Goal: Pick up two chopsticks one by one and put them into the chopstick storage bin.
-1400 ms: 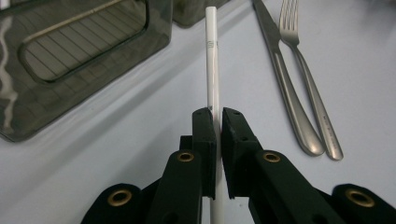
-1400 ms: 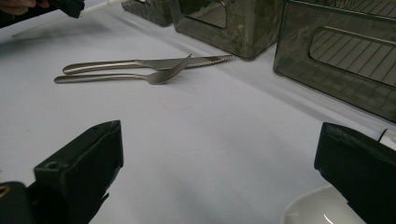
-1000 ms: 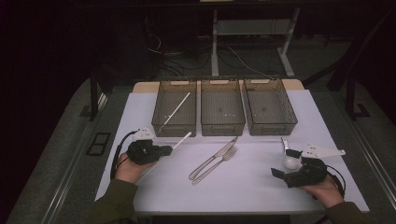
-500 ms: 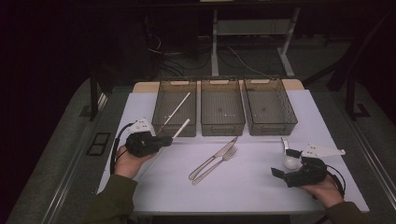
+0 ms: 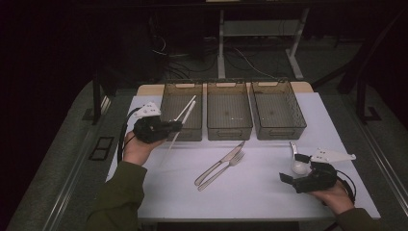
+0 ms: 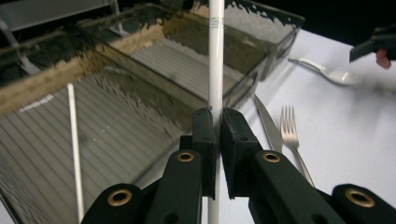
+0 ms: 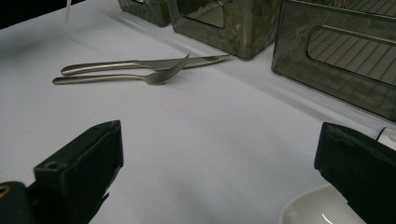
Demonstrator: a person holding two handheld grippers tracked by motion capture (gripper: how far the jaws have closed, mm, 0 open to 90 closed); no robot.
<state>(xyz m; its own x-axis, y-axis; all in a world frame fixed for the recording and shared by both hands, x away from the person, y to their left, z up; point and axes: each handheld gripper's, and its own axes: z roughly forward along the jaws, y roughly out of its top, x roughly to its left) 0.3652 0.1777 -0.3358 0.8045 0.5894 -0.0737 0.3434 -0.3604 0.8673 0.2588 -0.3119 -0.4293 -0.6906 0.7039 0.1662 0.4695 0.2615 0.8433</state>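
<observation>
My left gripper [image 5: 175, 126] [image 6: 216, 135] is shut on a white chopstick [image 5: 188, 112] [image 6: 216, 56] and holds it off the table, its tip over the near edge of the left bin [image 5: 168, 98] [image 6: 140, 70]. A second white chopstick [image 5: 191, 100] [image 6: 74, 140] lies inside that bin. A steel knife [image 5: 221, 163] [image 7: 140, 65] and fork [image 5: 223, 171] [image 7: 116, 78] lie side by side mid-table. My right gripper [image 5: 293, 168] [image 7: 219, 154] rests open at the right, next to a white spoon [image 5: 298, 163] [image 7: 317, 210].
Three dark see-through bins stand in a row at the far side of the white table; the middle bin [image 5: 229, 110] and the right bin [image 5: 277, 109] hold nothing I can make out. The floor beyond is dark, with cables and desk legs.
My left gripper has risen from the table with the chopstick and moved forward toward the left bin. The right gripper and the cutlery have stayed put.
</observation>
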